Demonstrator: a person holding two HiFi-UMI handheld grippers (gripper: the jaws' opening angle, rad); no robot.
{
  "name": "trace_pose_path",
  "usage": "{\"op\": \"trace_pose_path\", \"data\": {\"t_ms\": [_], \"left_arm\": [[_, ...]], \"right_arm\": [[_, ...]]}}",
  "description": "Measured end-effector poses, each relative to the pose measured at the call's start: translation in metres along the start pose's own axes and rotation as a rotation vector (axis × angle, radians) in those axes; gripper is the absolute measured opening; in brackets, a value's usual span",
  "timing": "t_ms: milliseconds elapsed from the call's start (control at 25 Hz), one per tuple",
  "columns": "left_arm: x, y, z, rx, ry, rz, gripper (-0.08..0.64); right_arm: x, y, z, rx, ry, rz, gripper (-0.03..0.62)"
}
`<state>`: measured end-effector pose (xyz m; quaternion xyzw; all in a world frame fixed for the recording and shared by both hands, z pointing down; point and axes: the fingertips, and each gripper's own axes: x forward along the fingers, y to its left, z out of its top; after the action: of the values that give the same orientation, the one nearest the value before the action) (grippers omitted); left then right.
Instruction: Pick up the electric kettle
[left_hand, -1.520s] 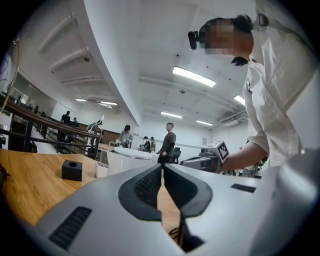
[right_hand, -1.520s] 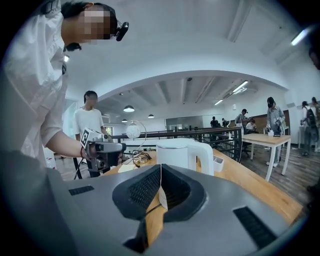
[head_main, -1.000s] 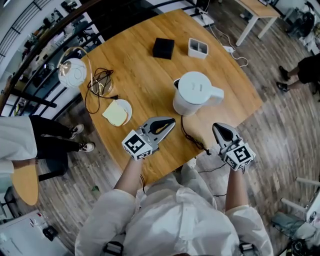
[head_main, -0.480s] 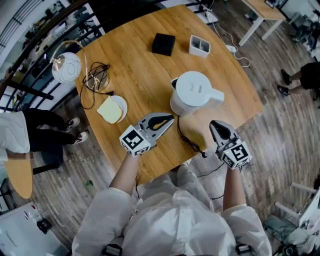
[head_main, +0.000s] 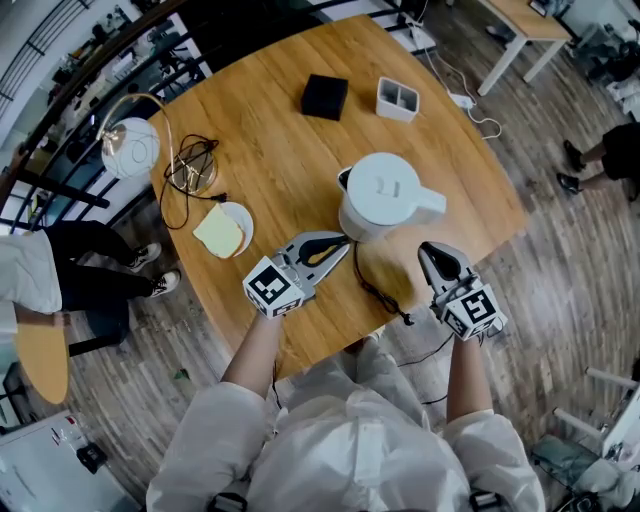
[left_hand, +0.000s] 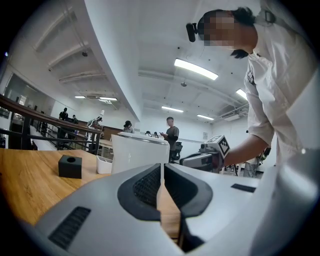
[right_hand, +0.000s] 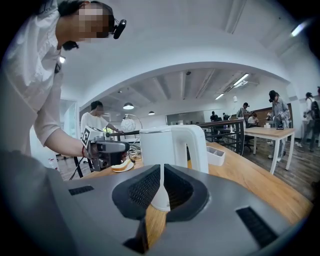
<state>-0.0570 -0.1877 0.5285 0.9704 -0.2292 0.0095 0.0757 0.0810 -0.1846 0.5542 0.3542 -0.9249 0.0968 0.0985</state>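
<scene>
The white kettle (head_main: 385, 195) stood upright with its lid down on the round wooden table (head_main: 270, 130), towards the person's edge. Its handle (head_main: 428, 208) stuck out on the right gripper's (head_main: 430, 252) side. That gripper sat near the handle but clear of it, jaws pressed together on nothing. The left gripper (head_main: 338, 243) lay just beside the kettle's base, also closed and empty.

A black cord (head_main: 378, 285) trailed from under the kettle towards the table's edge. The body looked like hard, smooth plastic, rigid but probably slippery and too wide to clamp. The handle's upright bar seemed the sensible hold, once the jaws opened. Whether it held water could not be told, so it might be heavy and tip away from the handle, and the cord could drag.
</scene>
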Motion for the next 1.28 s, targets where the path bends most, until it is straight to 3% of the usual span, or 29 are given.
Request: {"op": "trace_pose_path", "data": {"t_ms": [200,360,480,1040,1280], "left_arm": [[-0.005,0.006,-0.003,-0.001,0.02,0.011,0.026],[-0.004,0.009,-0.007,0.0,0.042,0.018,0.132],[-0.002,0.012,-0.006,0.006,0.052,0.017,0.162],[0.008,0.022,-0.005,0.003,0.052,0.024,0.312],[0.011,0.031,-0.01,-0.027,0.044,0.049,0.42]], "right_arm": [[-0.005,-0.003,0.004,0.016,-0.021,-0.009,0.011],[-0.007,-0.008,0.006,0.014,-0.028,-0.018,0.012],[-0.006,-0.011,0.01,0.01,-0.037,-0.021,0.015],[-0.002,-0.014,0.004,0.01,-0.019,-0.019,0.102],[0.001,-0.017,-0.004,0.029,0.011,0.026,0.188]]}}
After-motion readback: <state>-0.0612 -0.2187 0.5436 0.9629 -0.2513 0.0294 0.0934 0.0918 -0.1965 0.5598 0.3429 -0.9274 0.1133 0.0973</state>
